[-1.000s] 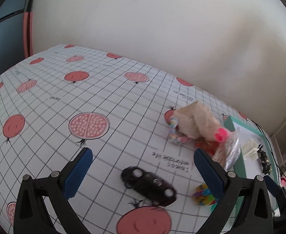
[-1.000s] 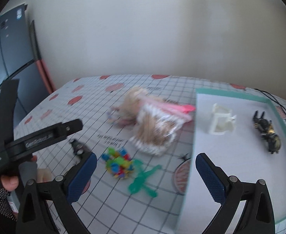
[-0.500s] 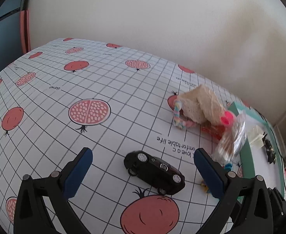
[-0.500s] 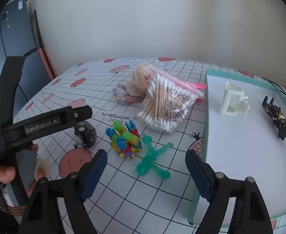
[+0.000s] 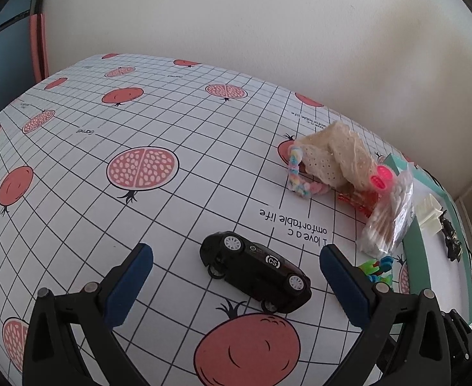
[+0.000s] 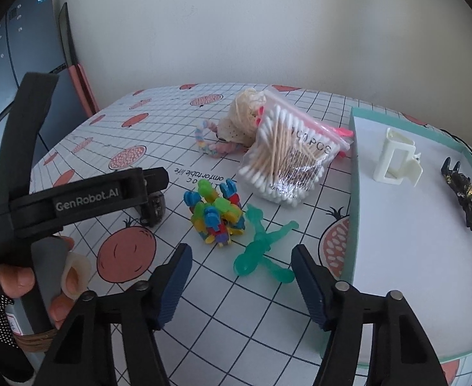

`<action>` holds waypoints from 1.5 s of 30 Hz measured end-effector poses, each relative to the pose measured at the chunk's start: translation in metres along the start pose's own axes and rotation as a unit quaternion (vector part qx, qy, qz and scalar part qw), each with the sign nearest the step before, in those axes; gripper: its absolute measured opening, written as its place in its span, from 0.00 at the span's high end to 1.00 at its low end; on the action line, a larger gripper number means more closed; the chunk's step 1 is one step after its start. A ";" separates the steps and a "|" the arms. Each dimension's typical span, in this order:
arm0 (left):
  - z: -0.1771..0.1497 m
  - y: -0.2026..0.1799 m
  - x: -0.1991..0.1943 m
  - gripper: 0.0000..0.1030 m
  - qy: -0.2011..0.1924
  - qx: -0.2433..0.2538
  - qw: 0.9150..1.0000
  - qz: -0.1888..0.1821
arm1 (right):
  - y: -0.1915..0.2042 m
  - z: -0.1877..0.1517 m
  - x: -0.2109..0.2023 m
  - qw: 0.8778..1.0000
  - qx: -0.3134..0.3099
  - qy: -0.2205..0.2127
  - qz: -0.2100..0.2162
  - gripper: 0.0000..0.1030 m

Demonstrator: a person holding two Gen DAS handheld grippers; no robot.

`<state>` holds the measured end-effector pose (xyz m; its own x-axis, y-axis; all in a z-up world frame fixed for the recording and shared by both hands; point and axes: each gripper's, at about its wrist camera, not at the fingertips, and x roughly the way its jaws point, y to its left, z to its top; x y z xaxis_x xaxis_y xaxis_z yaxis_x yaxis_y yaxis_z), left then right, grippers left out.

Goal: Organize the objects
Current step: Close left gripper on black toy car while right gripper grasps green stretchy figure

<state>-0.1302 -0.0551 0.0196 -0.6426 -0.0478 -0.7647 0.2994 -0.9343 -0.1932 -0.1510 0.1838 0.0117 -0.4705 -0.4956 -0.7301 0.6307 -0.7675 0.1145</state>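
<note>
Left gripper (image 5: 234, 268) is spread wide with nothing in it, hovering right over the black toy car (image 5: 255, 271), which sits on the tablecloth (image 5: 113, 212) well left of the teal tray (image 6: 353, 173). Right gripper (image 6: 240, 271) is also wide and empty, with the green plastic figure (image 6: 263, 247) between its tips. Only the right view properly shows the colorful block cluster (image 6: 216, 214), the cotton swab bag (image 6: 287, 164), plus the white clip (image 6: 395, 159) and dark clip (image 6: 466, 202) in the tray.

Left view: bare surface (image 5: 75, 167) lies ahead and to the left. The toy car (image 5: 255, 270) sits between my left jaws, apart from both. Right view: the green figure (image 6: 261, 251) lies just ahead of my right jaws; block cluster (image 6: 216, 212), swab bag (image 6: 287, 164) and tray wall (image 6: 353, 199) crowd it.
</note>
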 end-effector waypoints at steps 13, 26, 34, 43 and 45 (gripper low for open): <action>-0.003 -0.005 0.005 0.05 0.006 0.019 1.000 0.002 | 0.003 -0.001 0.005 1.000 -0.010 0.015 -0.013 0.48; -0.007 -0.010 0.010 0.11 0.015 0.033 0.999 0.011 | 0.011 -0.002 0.013 0.998 -0.032 0.031 -0.039 0.56; -0.007 -0.011 0.010 0.17 0.014 0.035 0.999 0.013 | 0.006 -0.002 0.010 0.998 -0.022 0.029 -0.048 0.67; -0.007 -0.012 0.009 0.30 0.010 0.045 0.999 0.021 | 0.005 -0.002 0.009 0.998 -0.020 0.027 -0.049 0.71; -0.007 -0.012 0.009 0.30 0.010 0.043 0.999 0.019 | 0.004 -0.002 0.008 0.998 -0.017 0.025 -0.046 0.71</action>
<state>-0.1348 -0.0424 0.0109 -0.6171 -0.0777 -0.7830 0.2610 -0.9590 -0.1105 -0.1508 0.1771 0.0049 -0.4959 -0.4027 -0.7693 0.6081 -0.7935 0.0235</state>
